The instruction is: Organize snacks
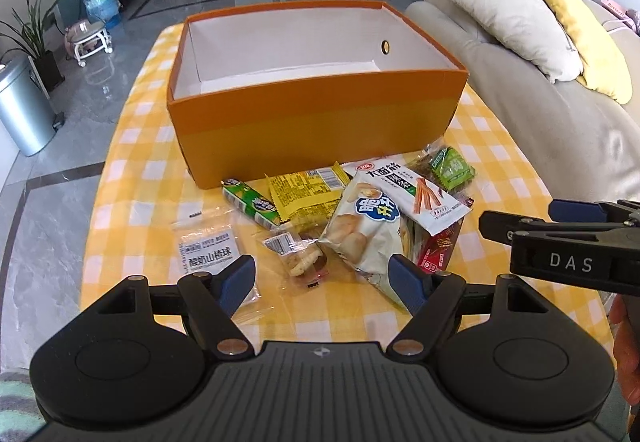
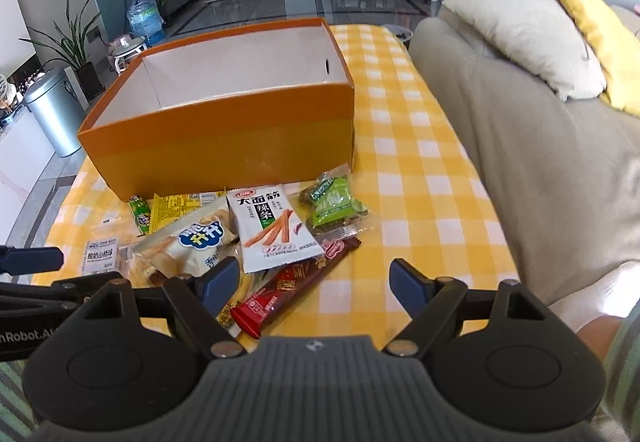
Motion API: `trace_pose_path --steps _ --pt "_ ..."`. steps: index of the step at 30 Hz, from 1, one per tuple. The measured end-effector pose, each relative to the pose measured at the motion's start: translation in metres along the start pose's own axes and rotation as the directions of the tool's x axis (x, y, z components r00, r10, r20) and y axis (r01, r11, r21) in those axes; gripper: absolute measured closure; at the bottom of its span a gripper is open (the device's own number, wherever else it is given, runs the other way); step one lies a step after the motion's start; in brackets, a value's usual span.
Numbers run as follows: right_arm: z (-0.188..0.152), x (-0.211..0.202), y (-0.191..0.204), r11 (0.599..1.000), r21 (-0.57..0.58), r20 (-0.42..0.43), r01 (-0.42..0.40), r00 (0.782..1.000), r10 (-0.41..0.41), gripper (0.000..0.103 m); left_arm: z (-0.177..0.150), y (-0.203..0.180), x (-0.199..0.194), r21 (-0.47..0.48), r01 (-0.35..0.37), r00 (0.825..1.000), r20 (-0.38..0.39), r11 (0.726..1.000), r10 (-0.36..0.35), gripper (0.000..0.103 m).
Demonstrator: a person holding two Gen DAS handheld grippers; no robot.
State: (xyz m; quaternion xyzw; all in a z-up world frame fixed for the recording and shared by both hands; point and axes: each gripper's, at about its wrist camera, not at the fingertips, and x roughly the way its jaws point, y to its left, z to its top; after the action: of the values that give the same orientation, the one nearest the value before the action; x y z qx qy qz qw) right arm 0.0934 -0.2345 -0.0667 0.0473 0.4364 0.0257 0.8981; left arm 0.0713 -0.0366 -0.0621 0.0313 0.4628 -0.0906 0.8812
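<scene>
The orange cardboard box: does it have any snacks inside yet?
No, the orange cardboard box shows only bare white walls inside; its floor is hidden.

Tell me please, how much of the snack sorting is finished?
Nothing looks done: the orange box shows only bare white inside. In hand: nothing; left gripper and right gripper are both open above the snack pile. Left: every packet on the yellow checked cloth.

The black right claw (image 1: 560, 238) reads "DAS". The white spicy-strip packet (image 2: 272, 230) reads "大面筋 辣条". The small clear zip bag (image 1: 210, 250) reads "酸奶山楂球" (smaller print illegible). The left claw's black arm (image 2: 24, 336) shows "nRobot.A".
</scene>
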Motion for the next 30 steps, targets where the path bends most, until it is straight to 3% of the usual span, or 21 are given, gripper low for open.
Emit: trace_pose_path --steps 6,12,20,26,30 --pt "0.004 0.017 0.005 0.999 0.005 -0.029 -0.031 0.999 0.031 0.026 0.007 0.002 0.009 -0.011 0.027 1.000 -0.010 1.000 -0.027 0.019" --pt "0.011 0.038 0.011 0.998 -0.037 -0.057 -0.055 0.997 0.053 0.040 0.019 -0.003 0.021 -0.020 0.098 0.995 0.000 0.995 -0.098 0.024" --pt "0.021 0.059 0.003 0.985 -0.128 -0.071 -0.113 0.992 0.105 0.044 0.030 -0.005 0.045 -0.008 0.158 0.986 -0.052 0.987 -0.158 0.016" --pt "0.026 0.066 -0.014 0.990 -0.057 -0.095 -0.130 0.988 0.124 0.044 0.032 -0.017 0.062 0.075 0.147 0.987 -0.079 0.986 -0.141 0.021" --pt "0.026 0.069 -0.015 0.991 -0.074 -0.095 -0.110 0.990 0.102 0.044 0.031 -0.023 0.070 0.116 0.121 0.990 -0.090 0.986 -0.111 0.026"
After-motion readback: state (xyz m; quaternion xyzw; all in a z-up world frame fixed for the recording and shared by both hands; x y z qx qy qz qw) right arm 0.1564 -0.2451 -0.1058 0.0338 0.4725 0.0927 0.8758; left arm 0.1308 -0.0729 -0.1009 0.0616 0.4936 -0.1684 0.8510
